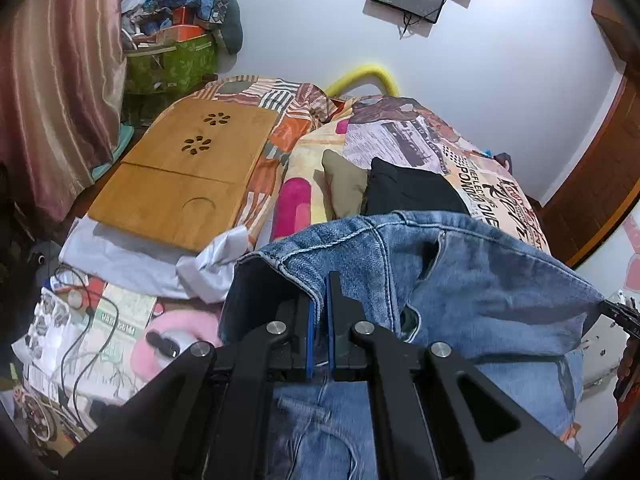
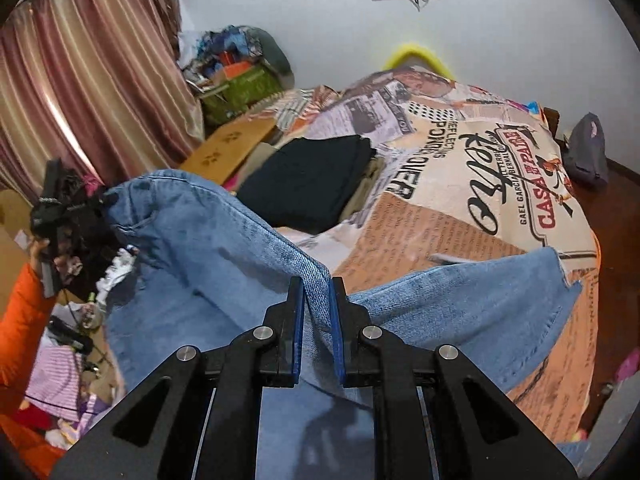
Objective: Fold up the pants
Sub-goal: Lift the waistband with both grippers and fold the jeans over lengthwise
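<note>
Jeans (image 1: 480,280): faded blue denim, one pair, lifted above the bed (image 2: 460,232), cloth sagging between the two grippers, one leg draped on the bedspread
Left gripper (image 1: 320,300): fingers nearly closed, pinching a stitched hem
Right gripper (image 2: 316,304): fingers narrowly apart, clamped on a thick denim seam
Count: two grippers; one folded black garment (image 2: 308,184); one wooden lap tray (image 1: 184,176)
Room: printed bedspread bare beyond the jeans; tray and black garment lie near the wall side
</note>
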